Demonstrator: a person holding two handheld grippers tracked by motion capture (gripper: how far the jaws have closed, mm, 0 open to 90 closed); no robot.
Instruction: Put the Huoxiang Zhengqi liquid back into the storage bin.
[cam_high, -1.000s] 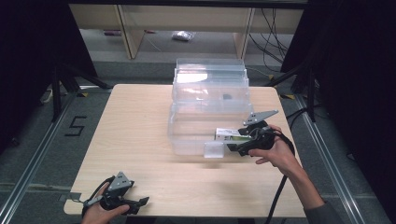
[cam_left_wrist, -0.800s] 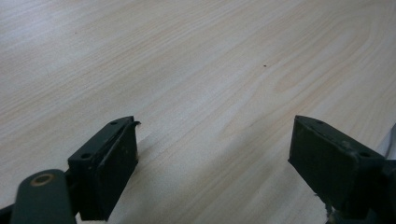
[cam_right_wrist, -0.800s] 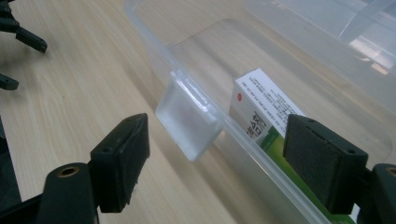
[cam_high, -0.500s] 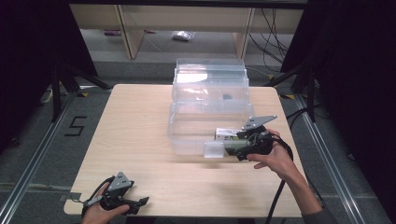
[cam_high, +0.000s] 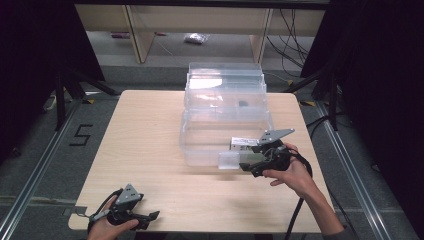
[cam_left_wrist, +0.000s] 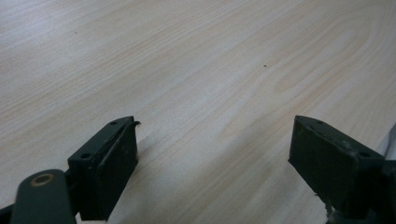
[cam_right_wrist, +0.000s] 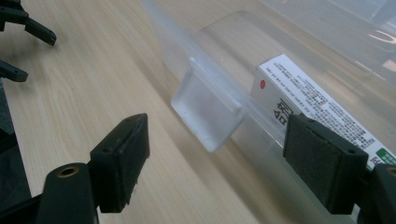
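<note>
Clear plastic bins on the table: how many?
2. The near clear bin sits at table centre, its front latch tab by the right gripper; the far clear bin stands directly behind. Their walls overlap, so more could be hidden.

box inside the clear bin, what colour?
White box with black print, a red dot, and a green patch at one end; clearest in the right gripper view.

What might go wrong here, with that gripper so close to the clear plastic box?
Two things, I would guess. The right hand-held gripper stands open around the latch tab of the clear box, not yet pressing it; the smooth plastic could slip out when the jaws close. A pull might also drag the light box across the table, since the left hand-held gripper rests at the near edge, far from it, and cannot steady it.
</note>
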